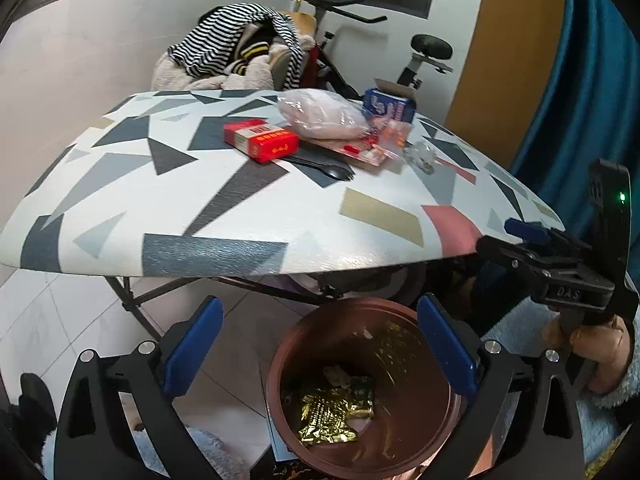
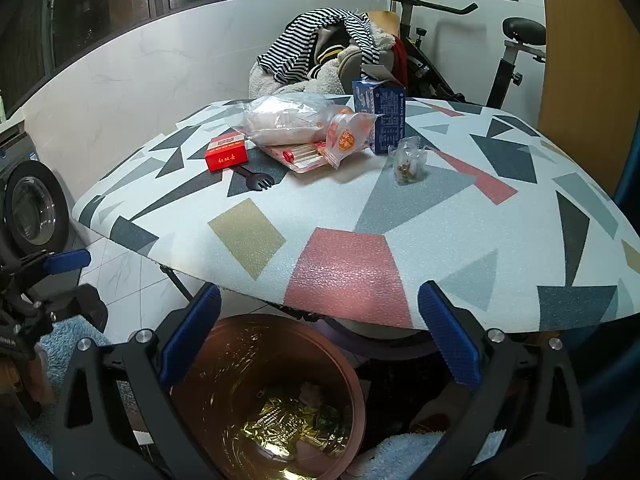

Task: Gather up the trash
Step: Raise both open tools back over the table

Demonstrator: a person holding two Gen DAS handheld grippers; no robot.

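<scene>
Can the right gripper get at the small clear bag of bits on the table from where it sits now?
Probably yes. The right gripper is open and empty over the bin, and the small clear bag lies apart from the blue carton, with bare table between it and the near edge.

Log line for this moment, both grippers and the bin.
left gripper: open, empty, over bin | right gripper: open, empty | gold wrapper in bin | red box, blue carton on table
</scene>
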